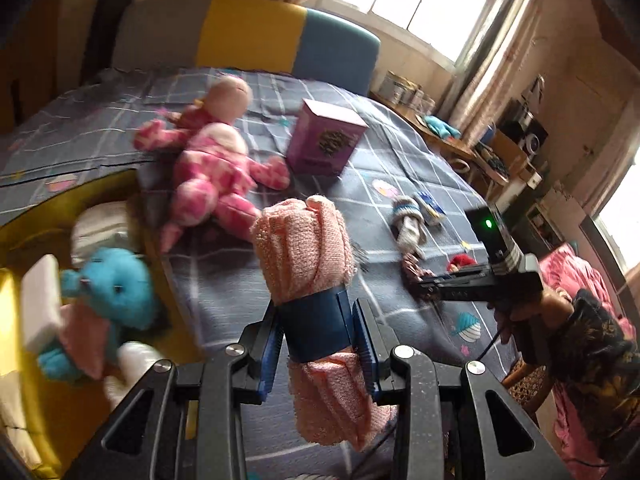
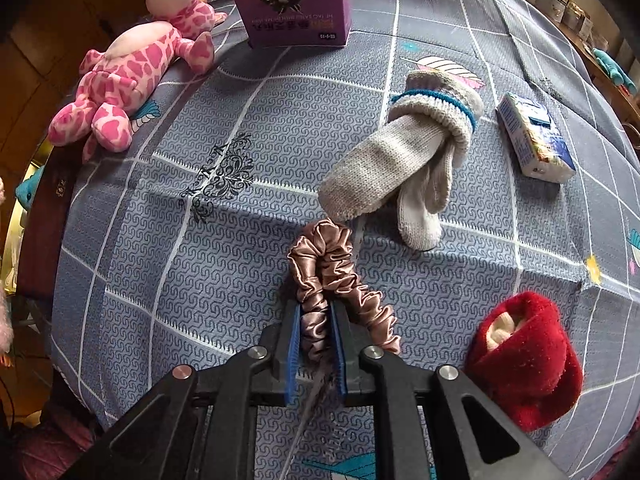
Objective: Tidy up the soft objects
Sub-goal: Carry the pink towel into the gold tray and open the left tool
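Terry cloth, pale pink: a rolled towel [image 1: 308,248] bound by a dark blue band stands upright in the left gripper [image 1: 318,332], whose pads press on the band from both sides. Above the grey-blue checked bedspread [image 1: 400,168], the roll rises beyond the fingertips and hangs below them. It looks light, soft and compressible; the band is judged the firmest place to hold, since loose cloth would slump. At near left a yellow bin [image 1: 60,412] contains a blue plush toy [image 1: 116,288]. A pink spotted plush [image 2: 120,68] lies at far left on the bed, limp and easily taken by its trunk. A grey knitted sock pair [image 2: 404,156] lies just beyond the right gripper [image 2: 316,344]; a red rolled sock [image 2: 528,364] lies near right. Satin, dusty pink: a scrunchie [image 2: 328,276] is pinched in the right gripper's nearly closed jaws, its loop spilling forward onto the bedspread. It is judged slippery and very light.
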Demonstrator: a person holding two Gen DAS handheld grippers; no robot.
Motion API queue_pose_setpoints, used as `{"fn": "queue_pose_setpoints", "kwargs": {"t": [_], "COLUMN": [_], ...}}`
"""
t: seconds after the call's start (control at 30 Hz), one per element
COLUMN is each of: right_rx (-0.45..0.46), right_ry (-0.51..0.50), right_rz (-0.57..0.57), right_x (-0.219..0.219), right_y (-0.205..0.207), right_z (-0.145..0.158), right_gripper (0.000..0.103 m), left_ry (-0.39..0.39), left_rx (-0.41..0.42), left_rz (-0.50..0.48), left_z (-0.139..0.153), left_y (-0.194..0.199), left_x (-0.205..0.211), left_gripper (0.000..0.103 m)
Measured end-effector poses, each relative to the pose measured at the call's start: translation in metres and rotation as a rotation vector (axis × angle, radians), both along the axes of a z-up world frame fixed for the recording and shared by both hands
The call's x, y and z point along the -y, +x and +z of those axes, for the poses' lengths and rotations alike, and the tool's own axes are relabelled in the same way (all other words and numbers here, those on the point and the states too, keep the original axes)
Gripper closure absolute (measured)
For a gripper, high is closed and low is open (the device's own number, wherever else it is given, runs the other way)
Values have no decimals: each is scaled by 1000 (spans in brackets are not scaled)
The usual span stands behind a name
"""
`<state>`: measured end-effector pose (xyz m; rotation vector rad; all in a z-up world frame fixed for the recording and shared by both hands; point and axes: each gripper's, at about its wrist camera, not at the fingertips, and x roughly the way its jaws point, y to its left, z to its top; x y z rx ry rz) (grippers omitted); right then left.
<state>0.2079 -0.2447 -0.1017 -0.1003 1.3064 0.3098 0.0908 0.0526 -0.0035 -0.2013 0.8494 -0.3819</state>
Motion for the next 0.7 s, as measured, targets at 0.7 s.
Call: {"fn": "queue_pose_setpoints", "kwargs": {"t": [0.7], "right_rx": [8], "right_ry": [-3], "right_rz": [-3], "right_x": [-2], "right_y": [-3], "right_z": [1], "right_gripper": [89], "left_ry": [27], "left_rx": [-195], "left_rz": [458], "left_z": [-48], "left_y": [85], "left_x": [-193], "left_gripper": [67]}}
